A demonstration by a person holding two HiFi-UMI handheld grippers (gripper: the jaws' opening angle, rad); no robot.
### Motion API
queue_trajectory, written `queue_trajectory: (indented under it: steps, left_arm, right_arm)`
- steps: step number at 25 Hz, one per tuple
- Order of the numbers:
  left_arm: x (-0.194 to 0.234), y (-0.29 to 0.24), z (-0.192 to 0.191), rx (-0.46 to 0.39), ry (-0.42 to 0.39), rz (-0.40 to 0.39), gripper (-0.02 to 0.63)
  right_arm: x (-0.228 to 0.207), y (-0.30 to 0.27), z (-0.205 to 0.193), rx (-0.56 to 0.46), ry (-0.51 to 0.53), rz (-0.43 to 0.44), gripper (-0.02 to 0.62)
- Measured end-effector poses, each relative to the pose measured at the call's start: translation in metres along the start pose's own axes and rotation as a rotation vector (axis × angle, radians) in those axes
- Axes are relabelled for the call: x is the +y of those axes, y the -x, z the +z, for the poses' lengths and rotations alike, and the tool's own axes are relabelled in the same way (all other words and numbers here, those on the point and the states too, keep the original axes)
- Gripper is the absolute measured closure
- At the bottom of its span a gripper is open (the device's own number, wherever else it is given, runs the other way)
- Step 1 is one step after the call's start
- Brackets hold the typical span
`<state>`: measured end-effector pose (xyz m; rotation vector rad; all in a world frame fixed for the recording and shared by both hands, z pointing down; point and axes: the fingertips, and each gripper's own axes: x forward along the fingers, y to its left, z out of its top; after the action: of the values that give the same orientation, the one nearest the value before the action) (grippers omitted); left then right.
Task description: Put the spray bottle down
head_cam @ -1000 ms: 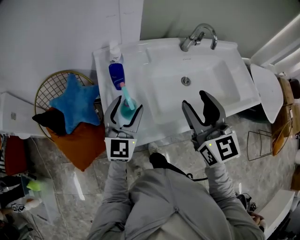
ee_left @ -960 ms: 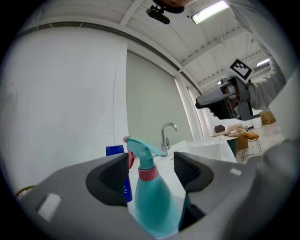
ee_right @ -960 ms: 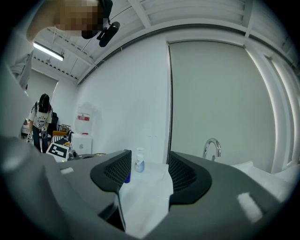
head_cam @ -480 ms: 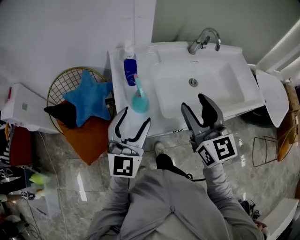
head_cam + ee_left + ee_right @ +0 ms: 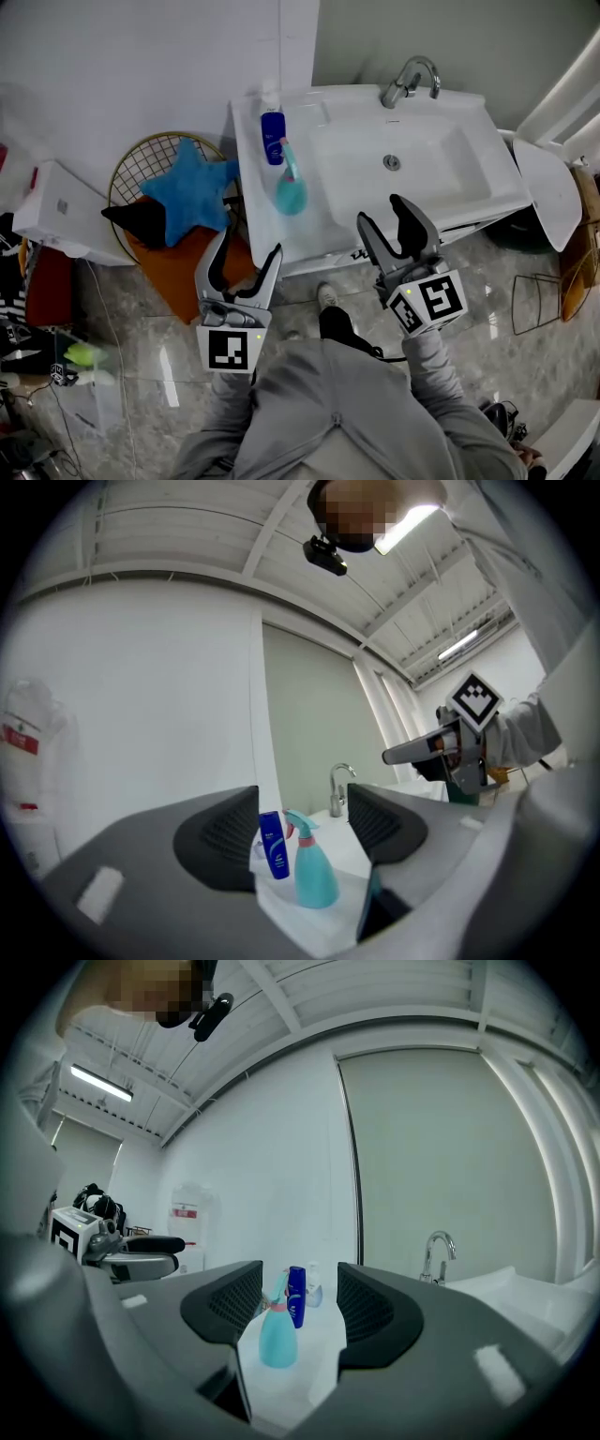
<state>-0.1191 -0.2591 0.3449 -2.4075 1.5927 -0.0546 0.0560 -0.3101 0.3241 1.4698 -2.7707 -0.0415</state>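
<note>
The head view alone takes in the left of the frame: a gold wire basket (image 5: 131,155) holding a blue star-shaped cushion (image 5: 187,192), with an orange cushion (image 5: 173,267) below it. Only the two gripper views show the things side-on. The left gripper view also has the right gripper at its right edge, and the right gripper view has the left gripper at its left edge.

The teal plastic spray bottle (image 5: 290,192) has a pink collar and a teal trigger head. It stands upright on the flat left ledge of the white washbasin (image 5: 281,246), above centre in the head view. It is just below a dark blue bottle (image 5: 273,125), and the chrome tap (image 5: 408,80) is well apart at upper right. Both gripper views frame the bottle between their jaws, far off.

The left claw (image 5: 249,244) is spread apart and holds nothing. One second ago it was around the spray bottle; now it sits lower in the frame, off the basin's front edge. The right claw (image 5: 382,214) is also spread and empty, as before.
</note>
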Motion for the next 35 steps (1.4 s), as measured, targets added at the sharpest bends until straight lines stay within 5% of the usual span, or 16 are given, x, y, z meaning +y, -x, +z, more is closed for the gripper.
queue_trajectory:
  steps: [11,35]
  left_arm:
    - [0.019,0.028,0.009,-0.012,0.035,0.078,0.275]
    - [0.008,0.054,0.022,-0.015,0.016,0.107,0.275]
  right_arm:
    - [0.021,0.015,-0.003,-0.017,-0.034,-0.026,0.348]
    - [0.036,0.045,-0.002,-0.035,-0.036,-0.023,0.348]
